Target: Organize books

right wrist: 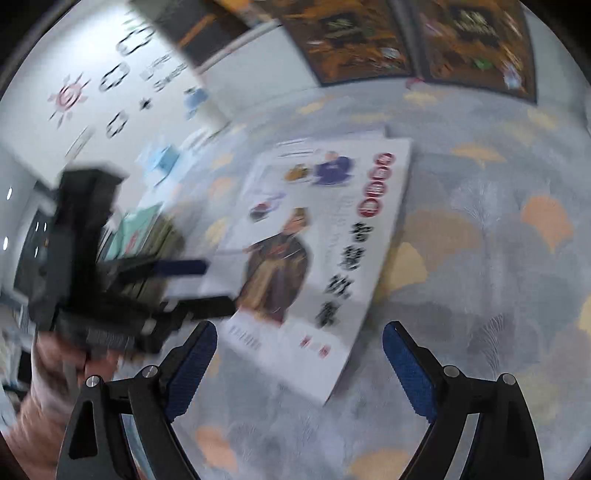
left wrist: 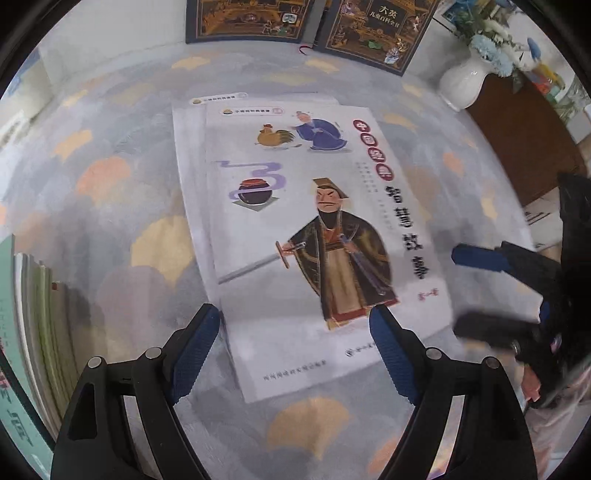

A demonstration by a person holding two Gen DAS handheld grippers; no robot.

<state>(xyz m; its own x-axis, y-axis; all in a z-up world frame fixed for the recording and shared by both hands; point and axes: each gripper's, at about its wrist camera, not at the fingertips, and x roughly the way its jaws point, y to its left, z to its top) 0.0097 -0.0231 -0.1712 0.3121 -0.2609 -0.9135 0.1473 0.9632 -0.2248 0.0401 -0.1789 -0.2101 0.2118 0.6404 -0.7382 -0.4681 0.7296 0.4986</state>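
We have two thin white storybooks (left wrist: 310,229) lying flat on the patterned cloth (left wrist: 110,177) of the bench, one on top of the other and slightly fanned, so the lower book (left wrist: 190,147) shows as a strip along the far and left edges. The left gripper (left wrist: 295,350) hangs above the near edge of the top cover with its jaws spread wide and nothing between them; the right gripper (right wrist: 299,365) hovers over the near right corner of the same book, its jaws likewise released and empty. In the left view we see the right gripper (left wrist: 495,288) coming in from the side, apart from the cover. We judge the step in hand to be squaring up or lifting this pair. To do it well, we bring each gripper to an opposite edge and keep the jaws low and nearly level with the cloth, since a flat thin book gives little to bite on. We nudge the top book until its edges line up with the lower one before closing on both, or the lower one may slide out. The soft cloth may bunch up under a pushing finger, so we go lightly. A stack of books (left wrist: 40,332) lies at the left, two dark hardcovers (left wrist: 317,26) stand at the far edge, and a white vase (left wrist: 461,81) sits near the right, which we keep clear of.
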